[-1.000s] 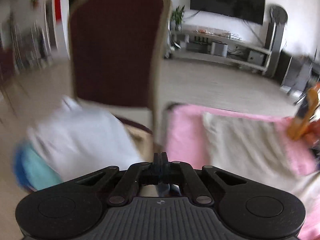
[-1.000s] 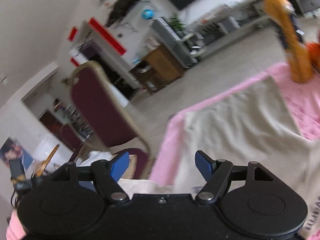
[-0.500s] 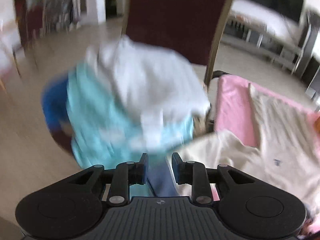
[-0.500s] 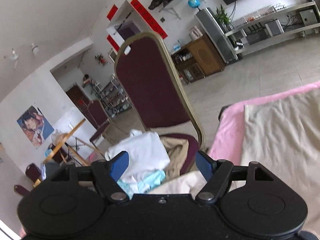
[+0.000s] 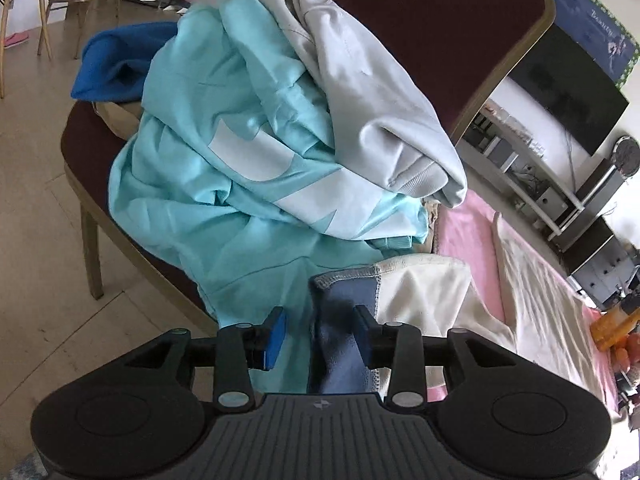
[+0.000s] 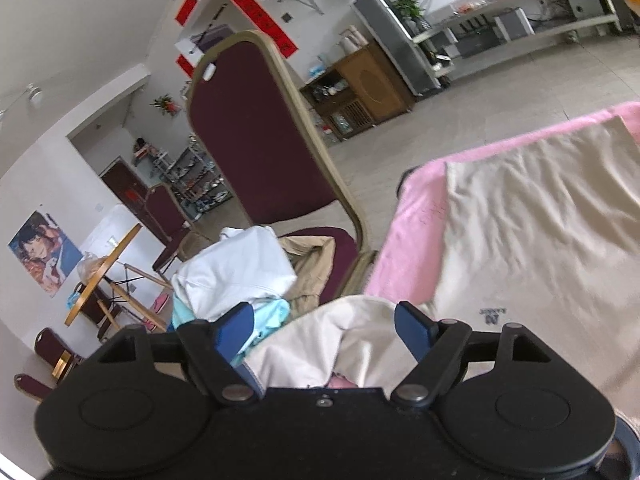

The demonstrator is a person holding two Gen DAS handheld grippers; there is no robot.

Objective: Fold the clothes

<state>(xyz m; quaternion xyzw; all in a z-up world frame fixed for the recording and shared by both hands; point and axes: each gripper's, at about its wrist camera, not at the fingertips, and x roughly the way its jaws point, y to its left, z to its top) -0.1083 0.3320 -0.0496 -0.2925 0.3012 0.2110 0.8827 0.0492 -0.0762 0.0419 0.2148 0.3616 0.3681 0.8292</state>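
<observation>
Left gripper (image 5: 320, 330) has swung from the chair-back to the clothes heap (image 5: 256, 152) at frame centre — both grippers' jaws apart, empty — suggesting another garment is next.

The left wrist view looked steeply down, close over the chair (image 5: 420, 36) and its heaped clothes (image 5: 248, 152). The right wrist view sat farther back and looked more level across the room. Both took in the chair, the heap and the pink cover (image 6: 416, 220).

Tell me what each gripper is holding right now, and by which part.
Nothing is held. The left gripper is open around the cream garment's blue hem; the right gripper is open above it.
</observation>
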